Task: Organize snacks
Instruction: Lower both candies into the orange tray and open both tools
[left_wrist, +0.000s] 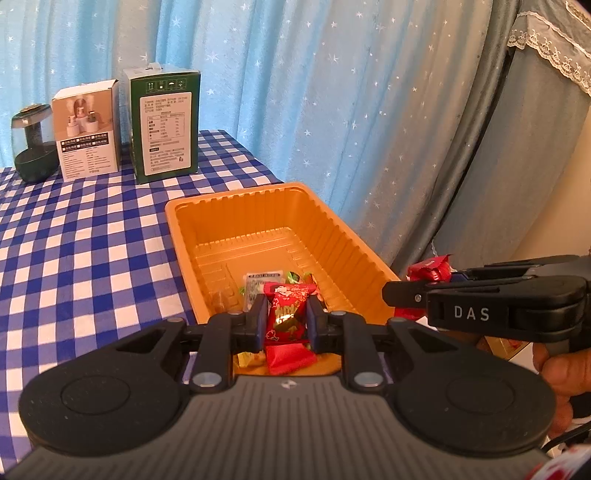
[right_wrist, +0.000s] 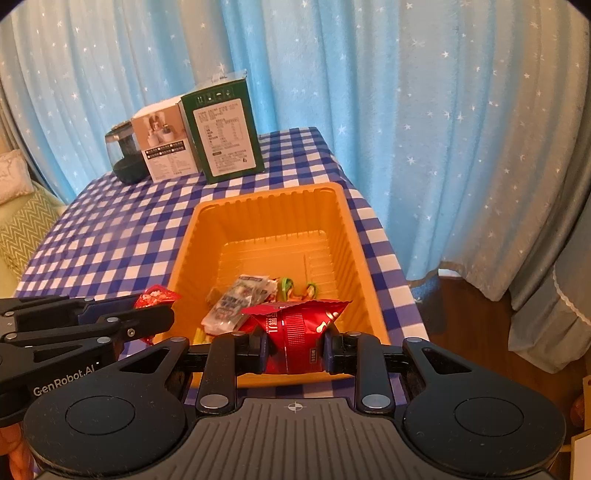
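A: Left gripper (left_wrist: 286, 320), lower centre: clamped on a red foil snack packet with gold print (left_wrist: 288, 314), above near end of orange ribbed plastic tray (left_wrist: 354, 236).

B: Right gripper (right_wrist: 294, 348)?

A: Lower centre, pinching a red crinkled snack bag (right_wrist: 295, 332) over tray's near rim.

B: Inside tray?

A: White printed sachet (right_wrist: 240, 299), green-wrapped candies (right_wrist: 288, 286), mid-frame.

B: Background?

A: Green carton (left_wrist: 164, 125), white carton (left_wrist: 86, 131), upper left on blue-white checked tablecloth (left_wrist: 74, 240).

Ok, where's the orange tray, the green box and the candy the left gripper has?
orange tray (right_wrist: 271, 206): right wrist view, far rim.
green box (left_wrist: 166, 133): left wrist view, white label.
red candy (left_wrist: 287, 314): left wrist view, wrapper's middle.
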